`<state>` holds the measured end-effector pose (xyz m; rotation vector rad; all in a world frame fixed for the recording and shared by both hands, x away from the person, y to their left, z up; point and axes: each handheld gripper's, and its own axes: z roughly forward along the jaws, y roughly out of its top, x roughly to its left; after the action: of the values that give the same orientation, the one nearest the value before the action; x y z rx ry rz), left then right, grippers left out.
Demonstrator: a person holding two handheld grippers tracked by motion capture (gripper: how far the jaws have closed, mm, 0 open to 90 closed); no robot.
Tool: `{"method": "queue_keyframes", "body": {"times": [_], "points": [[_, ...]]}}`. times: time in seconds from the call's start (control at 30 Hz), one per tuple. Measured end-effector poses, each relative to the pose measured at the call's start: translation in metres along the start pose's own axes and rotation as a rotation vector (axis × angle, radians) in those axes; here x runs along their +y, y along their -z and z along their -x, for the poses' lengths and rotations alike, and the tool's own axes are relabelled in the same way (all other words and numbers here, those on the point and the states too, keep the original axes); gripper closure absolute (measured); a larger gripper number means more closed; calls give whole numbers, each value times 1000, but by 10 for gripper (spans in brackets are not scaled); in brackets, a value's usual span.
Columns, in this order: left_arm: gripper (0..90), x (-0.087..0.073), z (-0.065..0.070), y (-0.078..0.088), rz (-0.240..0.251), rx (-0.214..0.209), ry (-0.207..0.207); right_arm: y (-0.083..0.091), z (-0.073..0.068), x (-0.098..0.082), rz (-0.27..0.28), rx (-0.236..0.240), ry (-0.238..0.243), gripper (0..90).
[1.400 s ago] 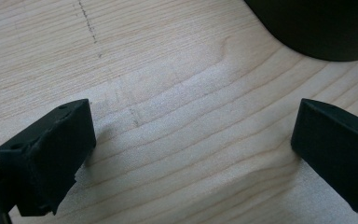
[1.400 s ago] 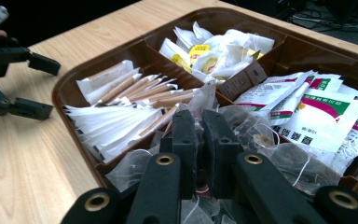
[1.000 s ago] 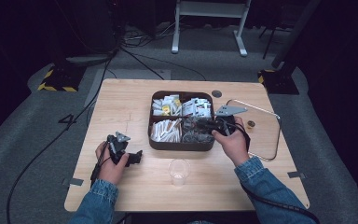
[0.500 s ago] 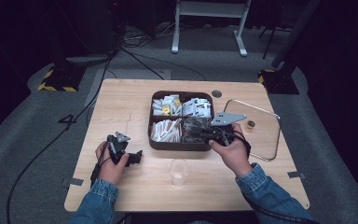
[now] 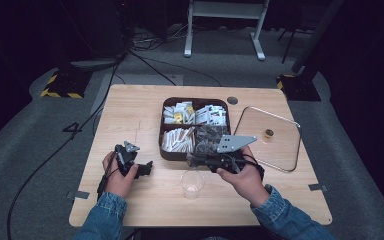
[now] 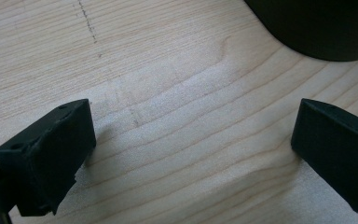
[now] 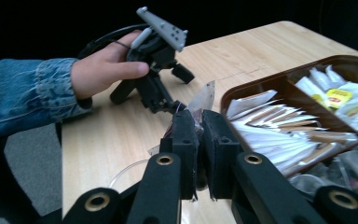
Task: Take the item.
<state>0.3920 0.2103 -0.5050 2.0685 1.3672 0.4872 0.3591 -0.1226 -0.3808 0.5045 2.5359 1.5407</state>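
Note:
A brown four-compartment tray (image 5: 164, 150) of sachets sits mid-table, and a clear plastic cup (image 5: 192, 184) stands just in front of it. My right gripper (image 5: 192, 159) hovers between the tray's front edge and the cup, shut on a clear sachet (image 7: 201, 99) that sticks up past the fingertips (image 7: 186, 122). The cup's rim (image 7: 123, 173) shows below the jaws. My left gripper (image 5: 147, 167) rests on the table left of the tray. Its jaws stand wide apart over bare wood in the left gripper view (image 6: 191, 140), with nothing between them.
A clear square lid (image 5: 272, 137) with a small knob lies flat right of the tray. The tray's dark corner (image 6: 317, 28) is close ahead of the left gripper. Cables, a hazard-striped base (image 5: 60, 85) and a stand's legs are on the floor beyond the table.
My right gripper has drawn back from the tray's front right compartment toward the cup, carrying the sachet. The left gripper has stayed still.

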Motion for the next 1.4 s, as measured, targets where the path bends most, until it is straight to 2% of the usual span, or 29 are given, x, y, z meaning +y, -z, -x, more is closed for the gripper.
{"method": "queue_keyframes", "body": {"times": [0.23, 0.4, 1.1, 1.13, 1.3, 1.4], "points": [[1, 0, 0, 0, 0, -1, 0, -3, -11, -7, -23, 38, -1, 844], [1, 0, 0, 0, 0, -1, -2, -6, -17, -13, -41, 46, -4, 844], [1, 0, 0, 0, 0, -2, 0, -21, -20, -36, -137, 44, -14, 838], [1, 0, 0, 0, 0, -1, 0, -22, -20, -36, -140, 44, -13, 828], [1, 0, 0, 0, 0, -1, 0, -21, -19, -36, -126, 29, -32, 623], [1, 0, 0, 0, 1, -1, 0, -19, -18, -34, -112, 17, -32, 601]]}}
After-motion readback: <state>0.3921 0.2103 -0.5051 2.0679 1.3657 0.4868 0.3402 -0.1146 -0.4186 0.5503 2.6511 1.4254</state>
